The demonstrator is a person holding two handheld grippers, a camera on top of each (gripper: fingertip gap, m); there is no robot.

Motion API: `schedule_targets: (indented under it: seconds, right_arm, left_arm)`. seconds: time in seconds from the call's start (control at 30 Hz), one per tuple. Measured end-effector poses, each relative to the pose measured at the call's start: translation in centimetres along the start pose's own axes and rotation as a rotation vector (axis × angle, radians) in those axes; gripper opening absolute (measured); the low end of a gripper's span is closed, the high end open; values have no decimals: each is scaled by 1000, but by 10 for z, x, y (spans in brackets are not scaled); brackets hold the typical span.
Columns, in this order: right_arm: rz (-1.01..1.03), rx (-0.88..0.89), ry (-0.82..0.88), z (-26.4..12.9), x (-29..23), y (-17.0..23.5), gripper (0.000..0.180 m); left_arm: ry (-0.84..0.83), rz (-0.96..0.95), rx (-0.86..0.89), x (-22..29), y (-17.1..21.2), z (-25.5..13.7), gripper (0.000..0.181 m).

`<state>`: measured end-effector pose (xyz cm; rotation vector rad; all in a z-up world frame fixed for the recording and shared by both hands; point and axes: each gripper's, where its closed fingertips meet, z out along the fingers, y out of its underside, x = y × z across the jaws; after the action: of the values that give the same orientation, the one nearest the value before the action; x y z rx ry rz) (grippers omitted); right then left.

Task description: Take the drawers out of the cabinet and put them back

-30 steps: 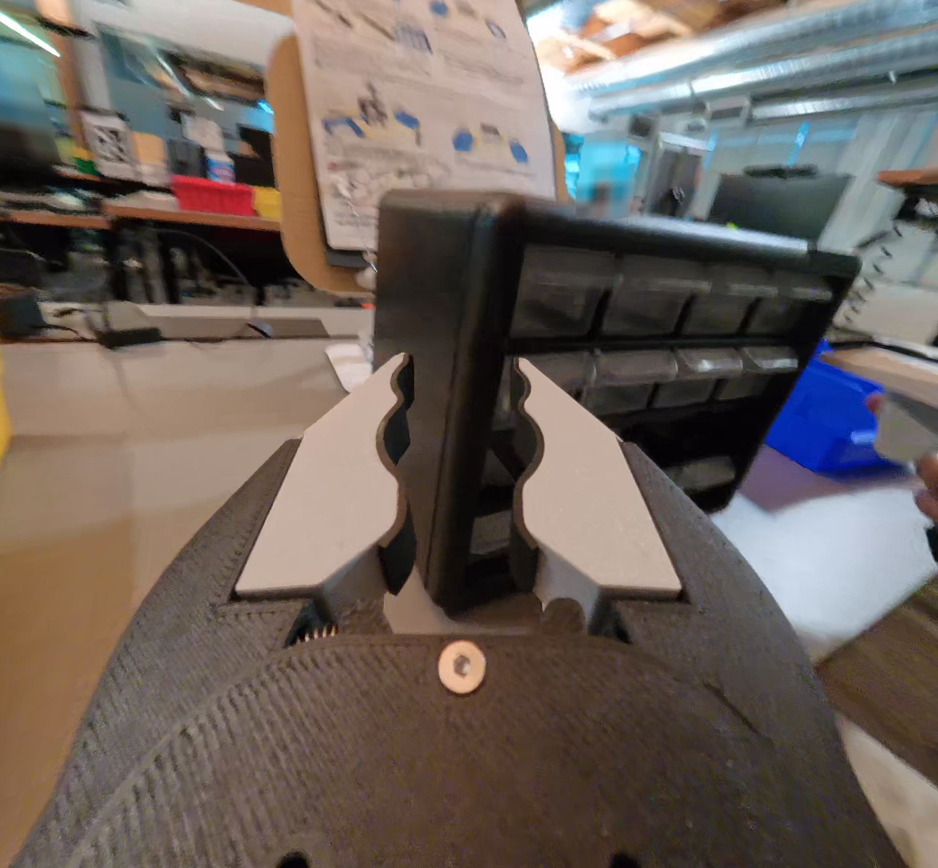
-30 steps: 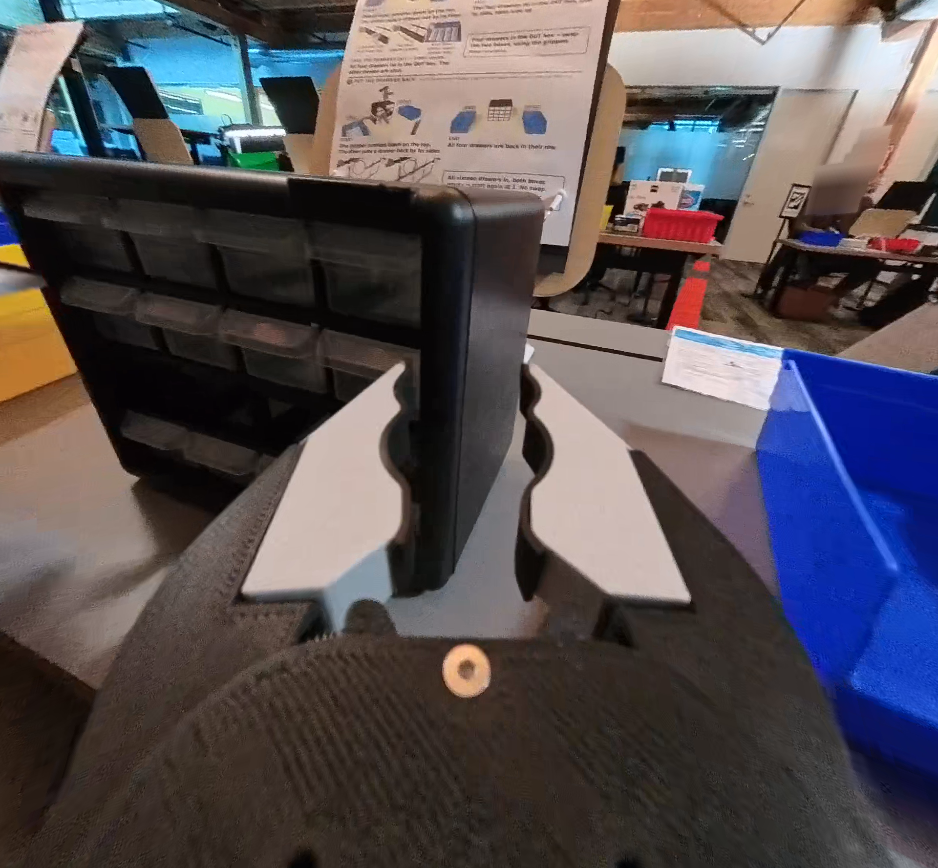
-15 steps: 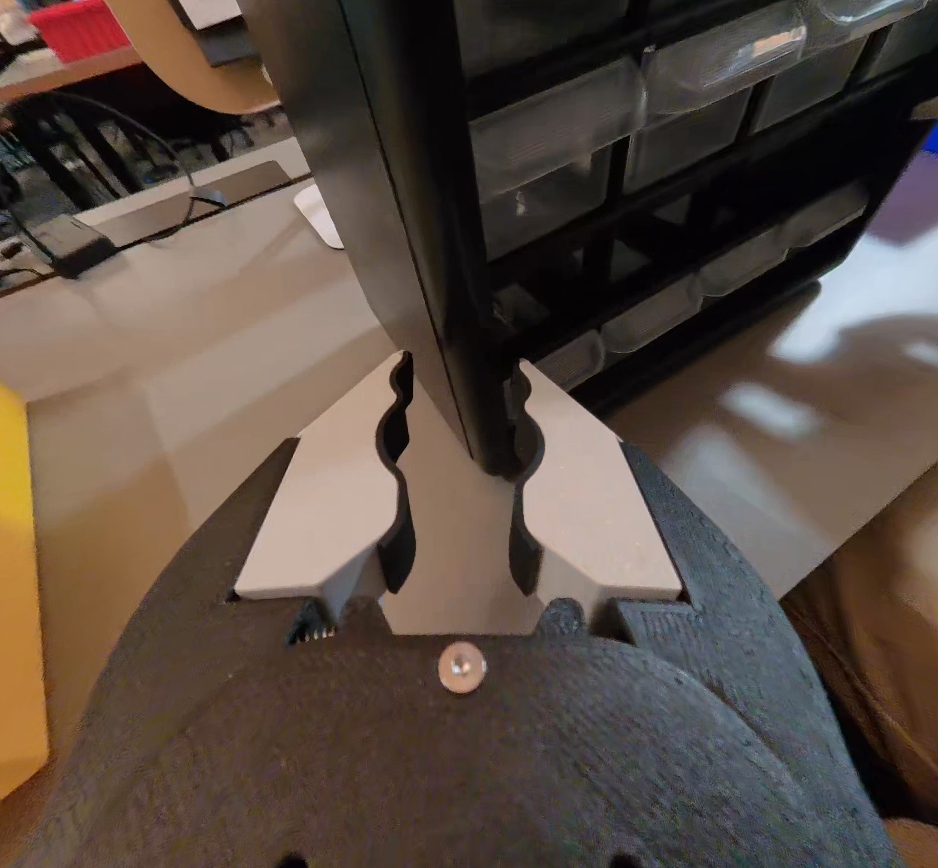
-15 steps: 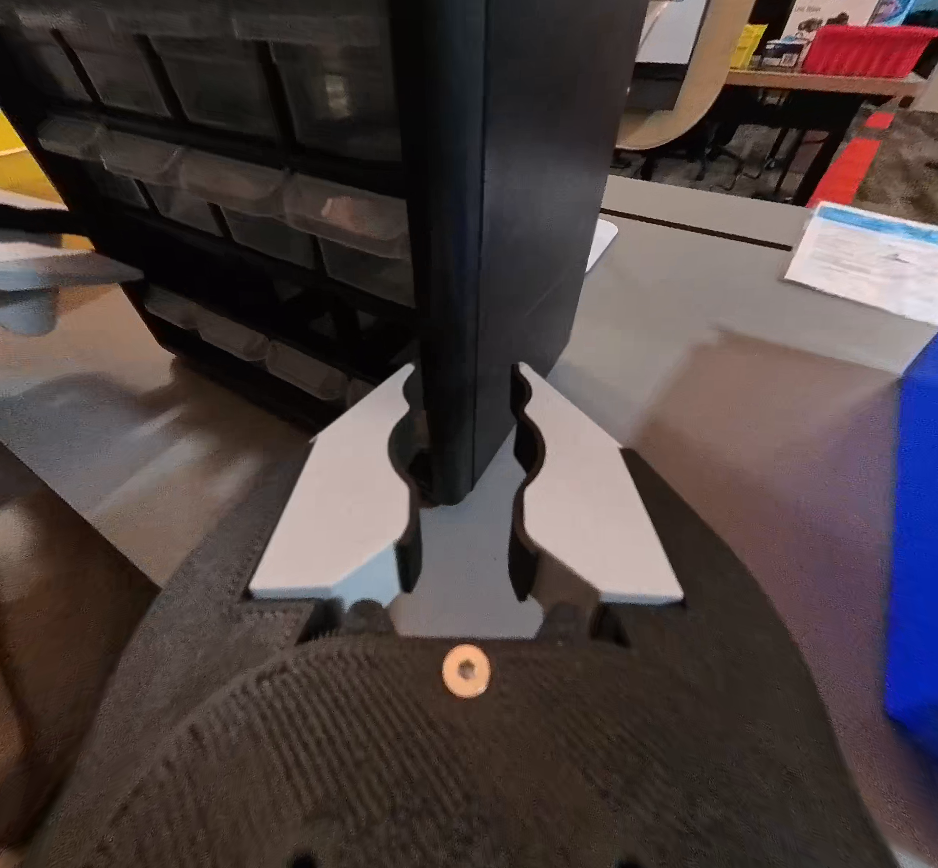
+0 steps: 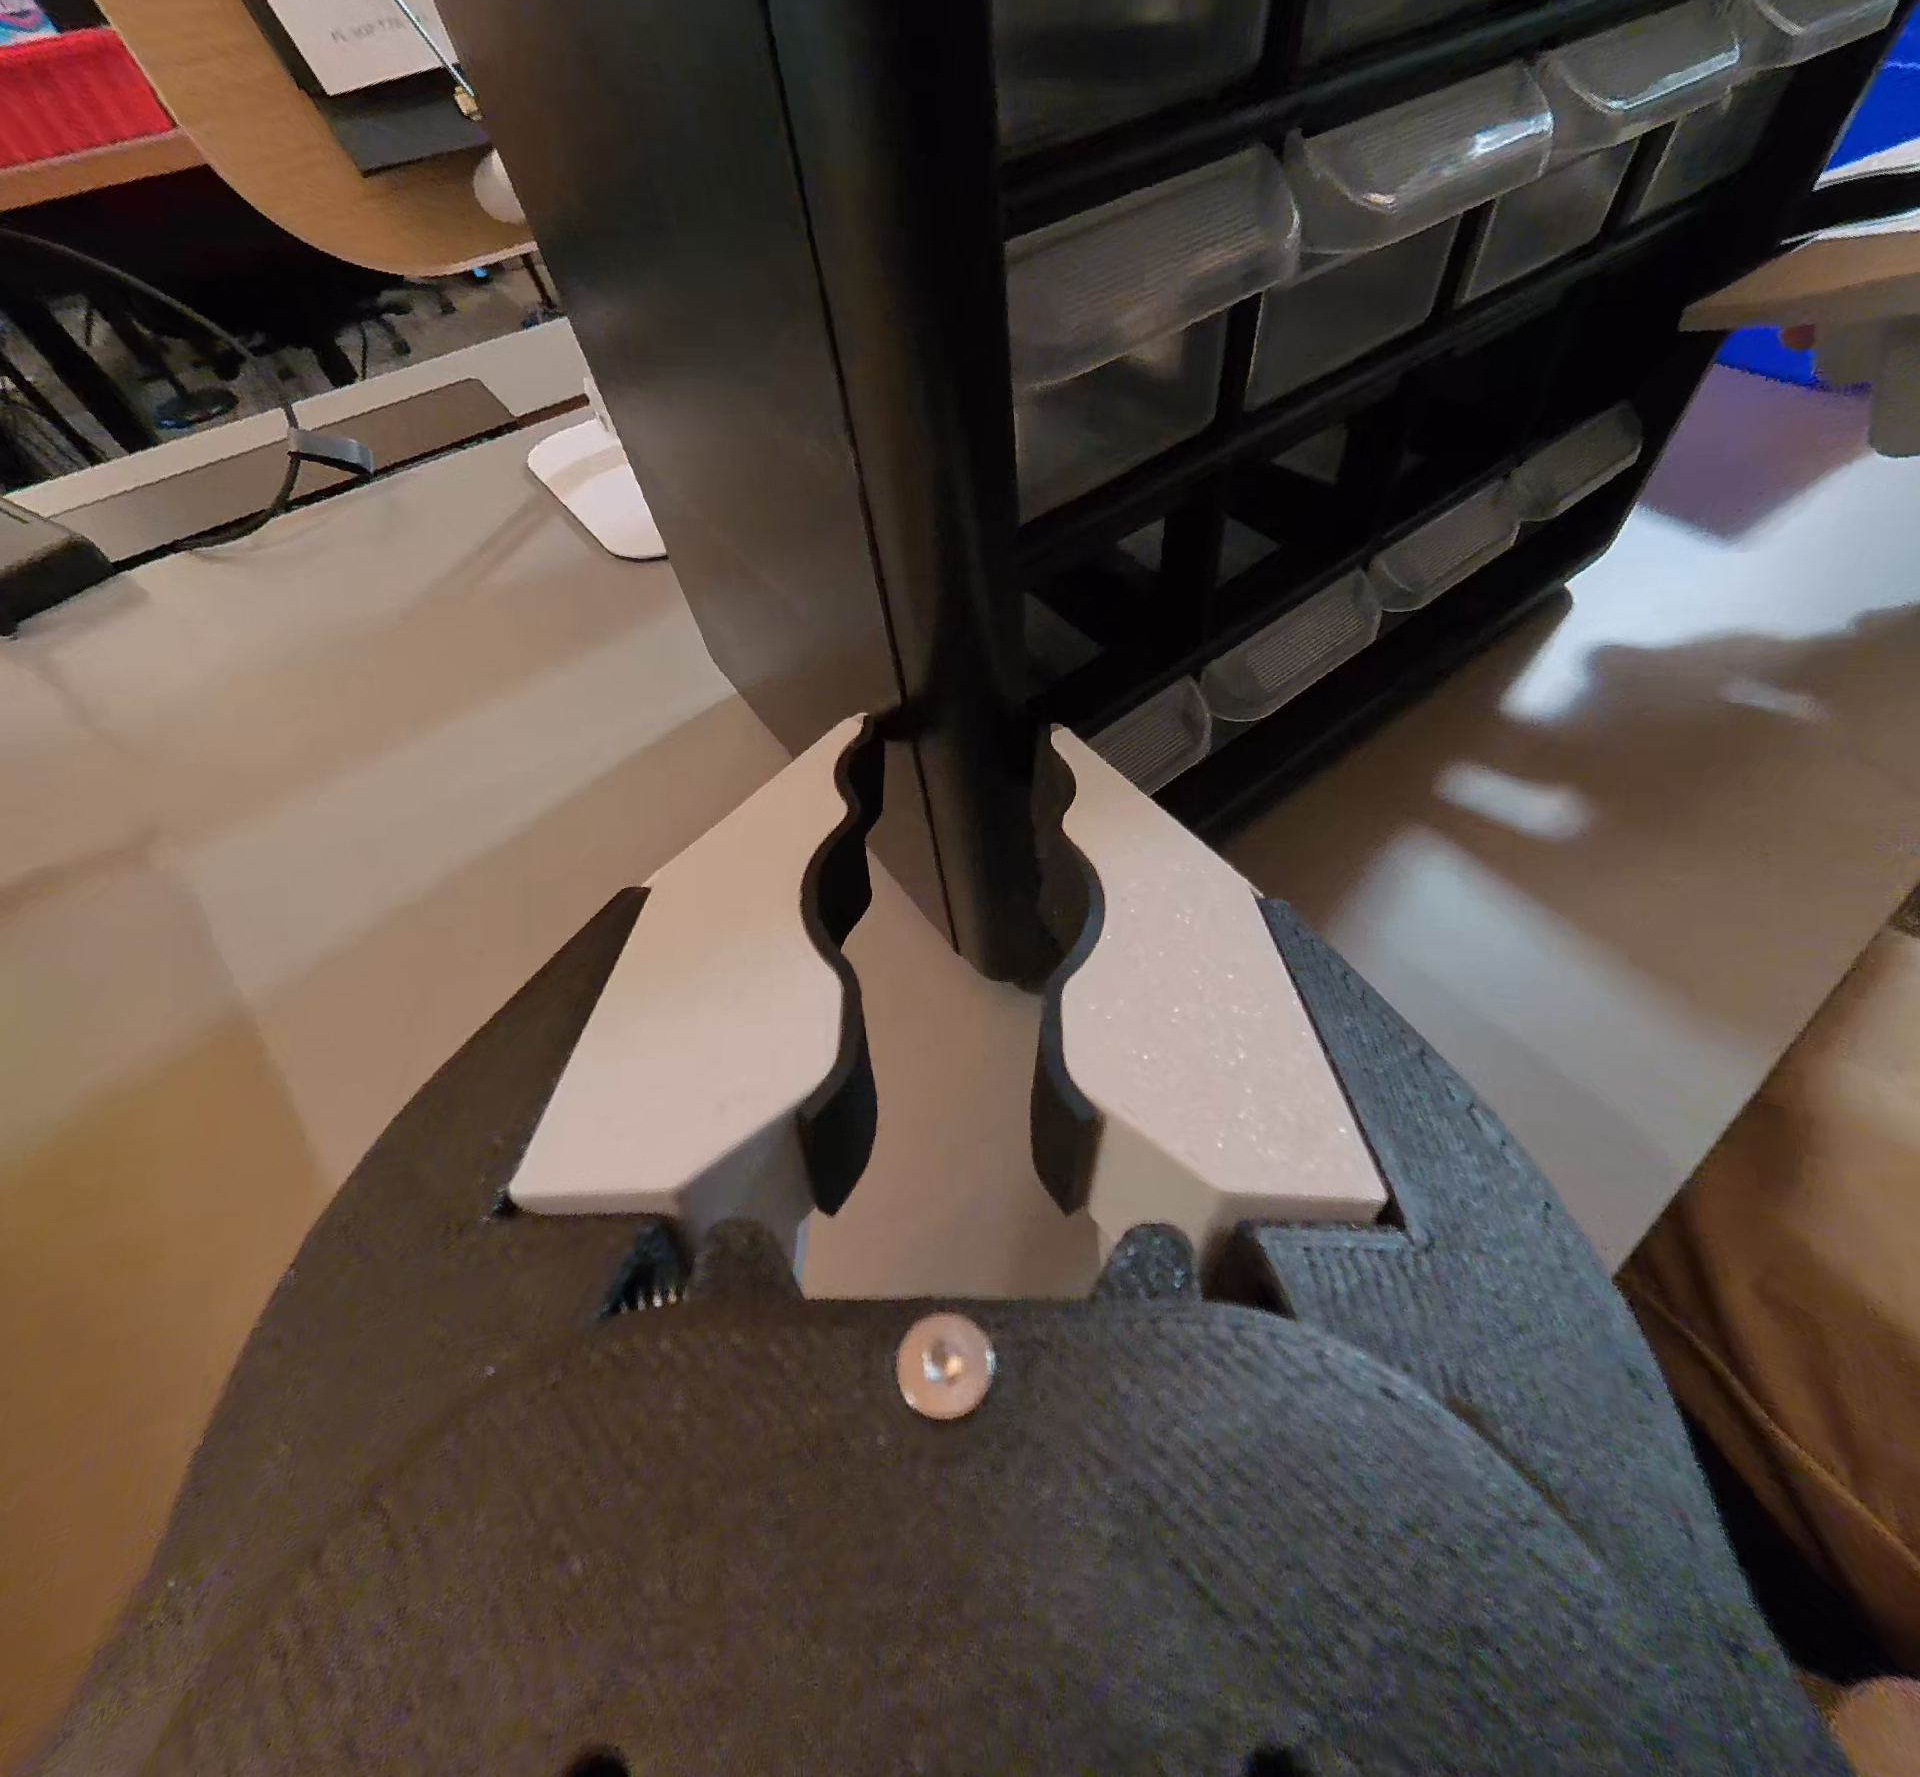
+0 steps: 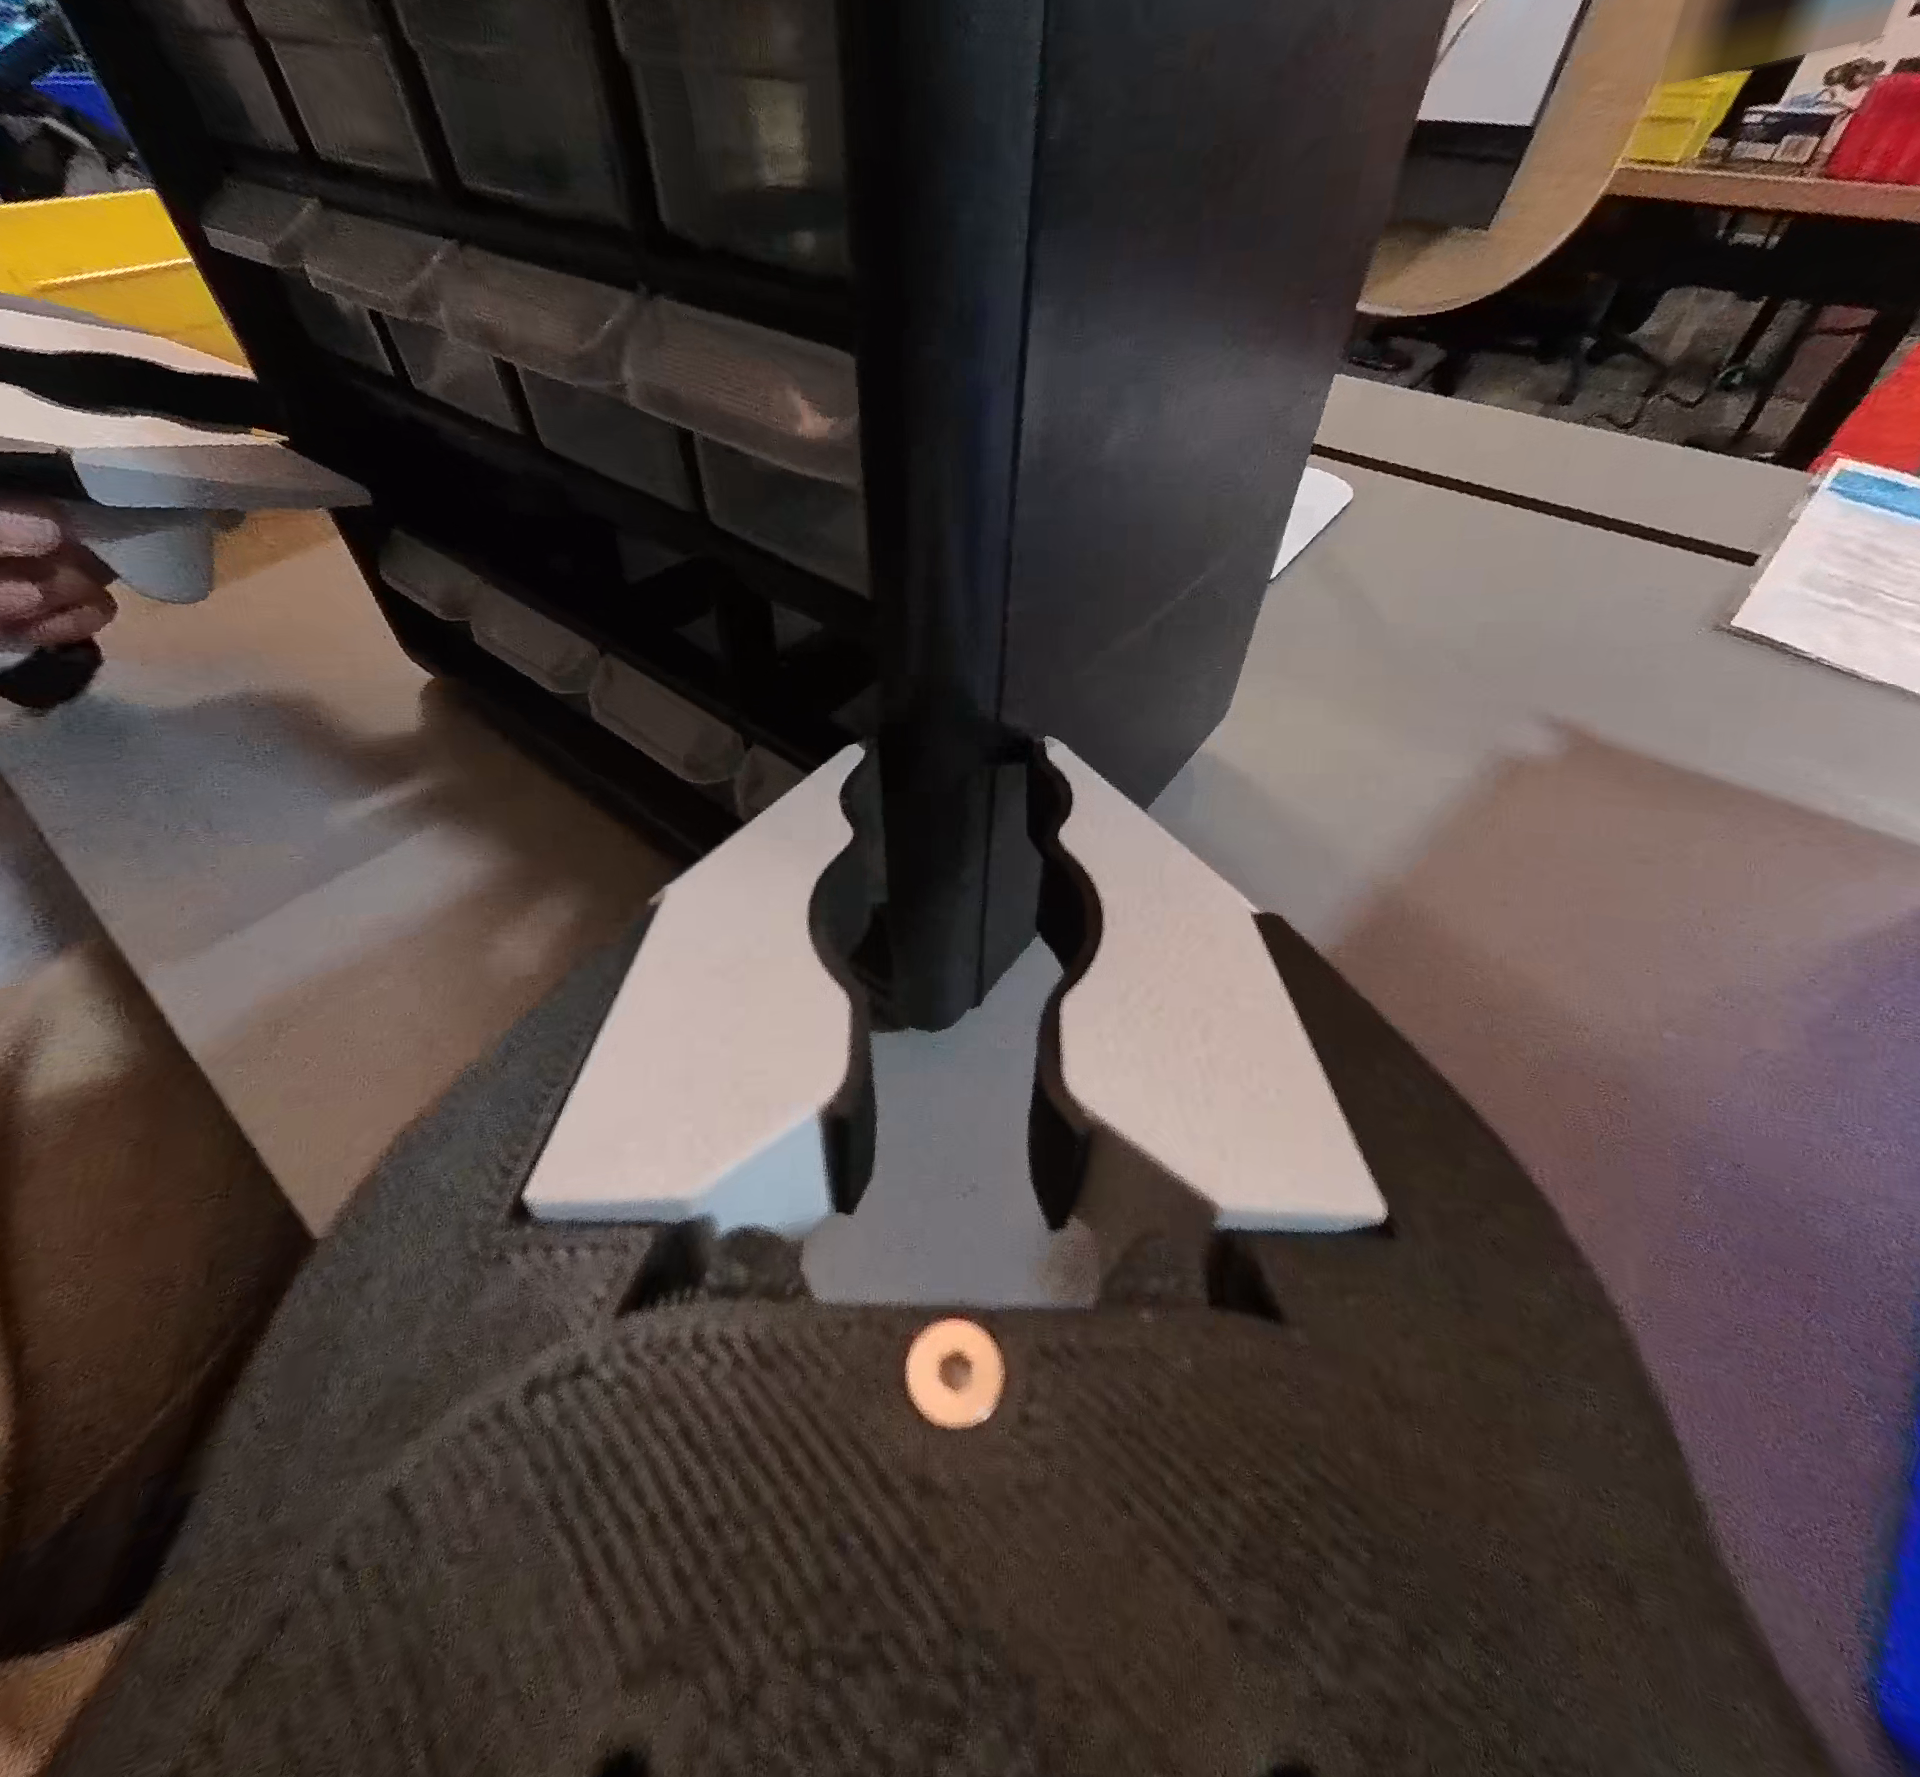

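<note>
The black cabinet [image 5: 727, 293] stands on the beige table [image 5: 312, 844]. It holds clear plastic drawers [image 5: 1153, 262] in its upper rows and bottom row, and several slots in the third row [image 5: 1195, 564] are empty. My left gripper [image 5: 956, 740] is shut on the cabinet's lower left front corner. My right gripper [image 6: 951, 751] is shut on the cabinet's [image 6: 1195, 325] lower right front corner. The left gripper's fingers [image 6: 177, 470] and a hand also show at the left edge of the right wrist view.
A yellow bin [image 6: 94, 262] sits left of the cabinet and a blue bin [image 6: 1901, 1540] at the right edge. A printed sheet [image 6: 1849, 574] lies on the table at the right. A sign stand's white base [image 5: 603, 491] sits behind the cabinet.
Both grippers have dropped from mid-height on the cabinet's front corners to near its base. They have slid back so only the corner edges sit between the fingertips, and the fingers have closed slightly.
</note>
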<state>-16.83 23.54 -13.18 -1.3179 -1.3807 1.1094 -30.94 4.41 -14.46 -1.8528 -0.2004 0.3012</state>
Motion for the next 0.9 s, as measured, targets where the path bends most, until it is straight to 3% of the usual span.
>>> schedule_targets:
  seconds: [0.9]
  right_arm:
    - [96, 30, -102, 5, 7, -1, 28]
  left_arm:
    - [59, -58, 31, 4, -7, -2, 27]
